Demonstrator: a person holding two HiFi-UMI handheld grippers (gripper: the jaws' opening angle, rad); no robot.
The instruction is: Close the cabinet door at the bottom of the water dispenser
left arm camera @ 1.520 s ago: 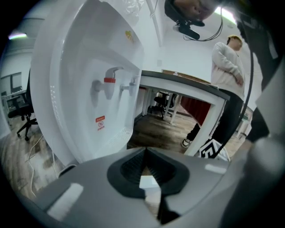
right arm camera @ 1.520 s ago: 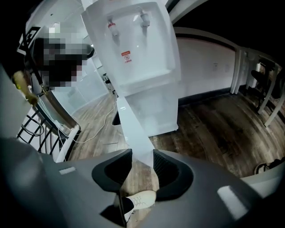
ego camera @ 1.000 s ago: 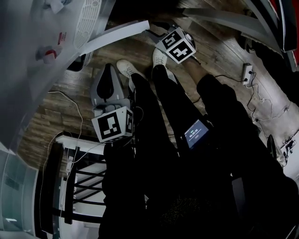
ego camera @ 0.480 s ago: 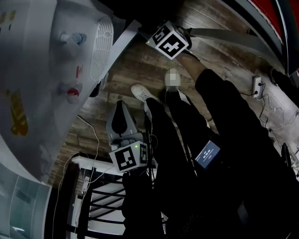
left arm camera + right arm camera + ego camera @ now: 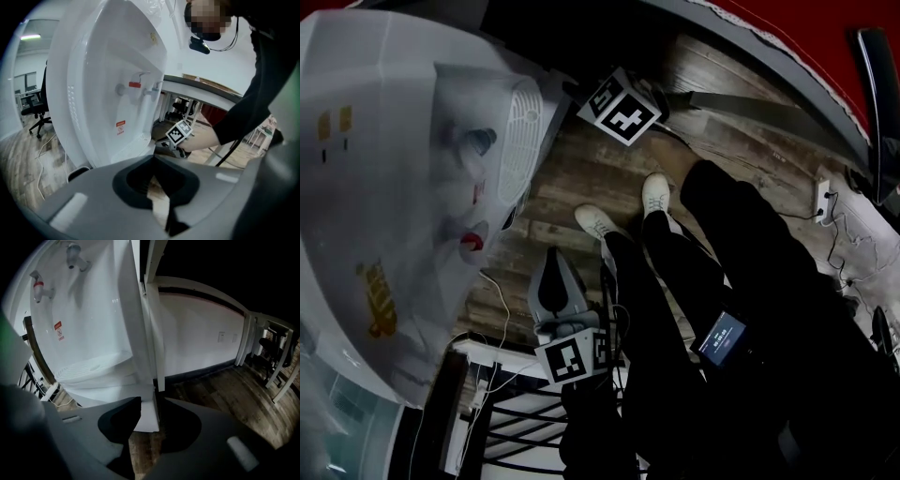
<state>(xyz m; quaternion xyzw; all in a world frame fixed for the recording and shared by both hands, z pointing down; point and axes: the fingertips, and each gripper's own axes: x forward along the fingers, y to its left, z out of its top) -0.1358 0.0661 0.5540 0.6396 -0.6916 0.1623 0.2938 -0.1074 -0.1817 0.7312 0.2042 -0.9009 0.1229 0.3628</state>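
The white water dispenser (image 5: 412, 187) fills the left of the head view, its red tap (image 5: 472, 242) and drip grille (image 5: 520, 141) facing the floor. My right gripper's marker cube (image 5: 619, 105) sits at the dispenser's lower front corner. In the right gripper view the cabinet door (image 5: 146, 416) shows edge-on between the jaws of my right gripper (image 5: 147, 401), which close on its lower edge. My left gripper (image 5: 555, 255) hangs by the person's legs, away from the dispenser, shut on nothing (image 5: 153, 158).
The person's shoes (image 5: 654, 192) stand on the wood floor in front of the dispenser. A black-and-white rack (image 5: 497, 412) is at the bottom left with a cable (image 5: 499, 305) beside it. A power strip (image 5: 823, 197) lies at right. A grey beam (image 5: 741, 105) runs behind.
The right gripper has moved left toward the dispenser's corner, and the door that stuck out from the dispenser has swung in with it. The left gripper stayed near the legs.
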